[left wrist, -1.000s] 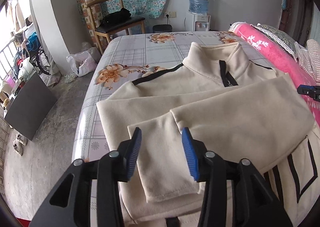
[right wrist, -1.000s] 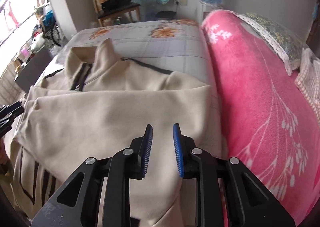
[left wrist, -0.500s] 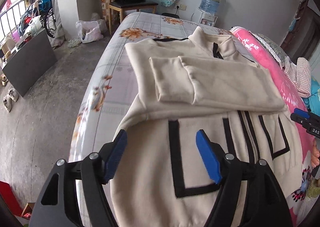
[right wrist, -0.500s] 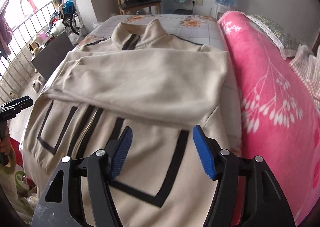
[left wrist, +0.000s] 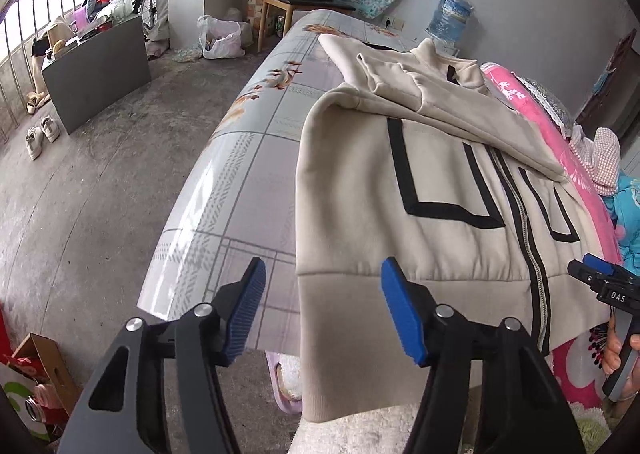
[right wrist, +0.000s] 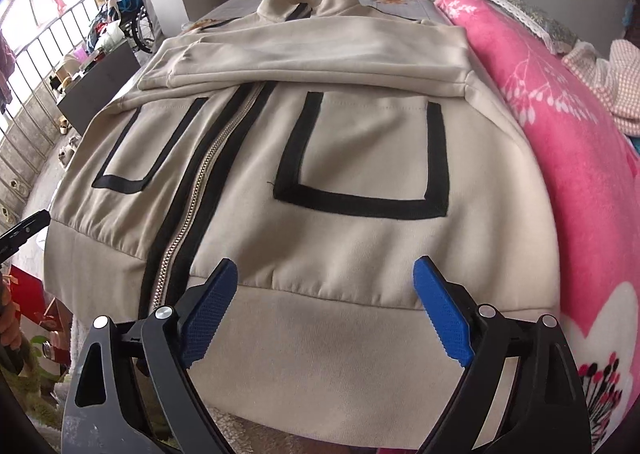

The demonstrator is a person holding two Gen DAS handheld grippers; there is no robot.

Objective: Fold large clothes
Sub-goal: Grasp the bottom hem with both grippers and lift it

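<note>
Hem band (right wrist: 320,338) of your jacket (right wrist: 360,158) runs crosswise just beyond both grippers: left gripper (left wrist: 322,310), closing, straddles its corner; right gripper (right wrist: 326,314), widening, empty.

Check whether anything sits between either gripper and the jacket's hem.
Nothing visible does. The left gripper, jaws closing, frames the hem's left corner with no pad pressing. The right gripper, jaws opening, stands over the hem of the jacket, bare cloth between.
</note>
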